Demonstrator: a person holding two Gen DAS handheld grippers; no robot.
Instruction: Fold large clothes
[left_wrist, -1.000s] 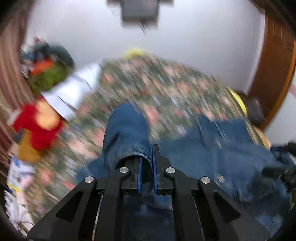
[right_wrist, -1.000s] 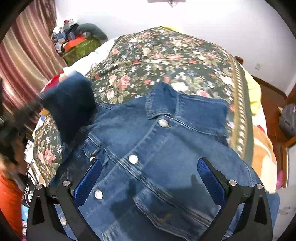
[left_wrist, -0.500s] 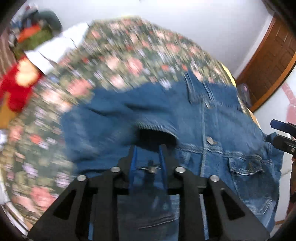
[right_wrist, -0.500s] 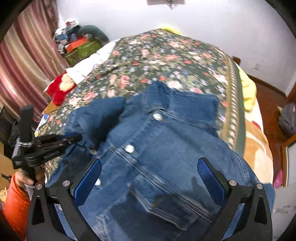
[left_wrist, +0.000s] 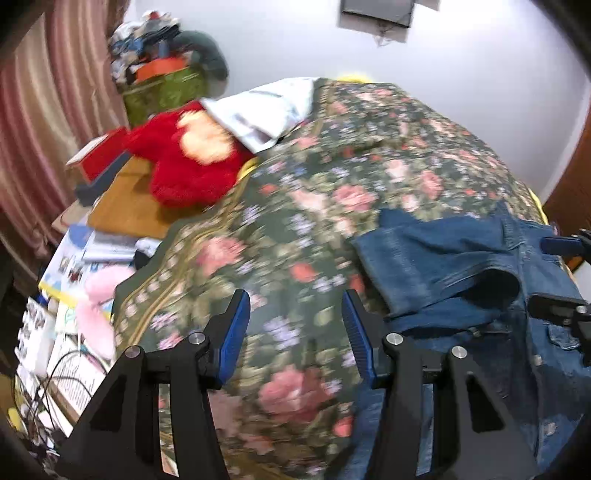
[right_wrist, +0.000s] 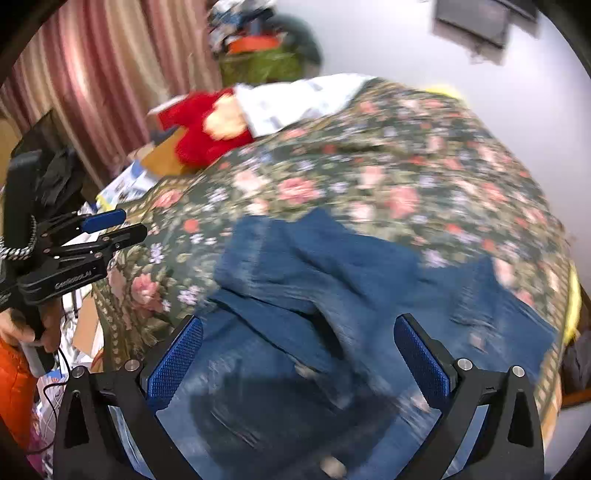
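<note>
A blue denim jacket (left_wrist: 461, 280) lies on the floral bedspread (left_wrist: 332, 184), one sleeve folded across its front; it also shows in the right wrist view (right_wrist: 332, 295). My left gripper (left_wrist: 295, 332) is open and empty, over bare bedspread to the left of the jacket. It shows at the left of the right wrist view (right_wrist: 110, 229). My right gripper (right_wrist: 297, 358) is open and empty, just above the jacket's front. Its fingers (left_wrist: 557, 245) show at the right edge of the left wrist view.
A red plush toy (left_wrist: 192, 155) and a white cloth (left_wrist: 266, 107) lie at the bed's far left. Books and papers (left_wrist: 74, 266) clutter the floor left of the bed. A green box (left_wrist: 162, 92) stands by the curtain. A wooden door (left_wrist: 572, 177) is at right.
My left gripper let go of the sleeve, opened and drew back to the left. The sleeve now lies folded across the jacket. My right gripper turned left, staying open.
</note>
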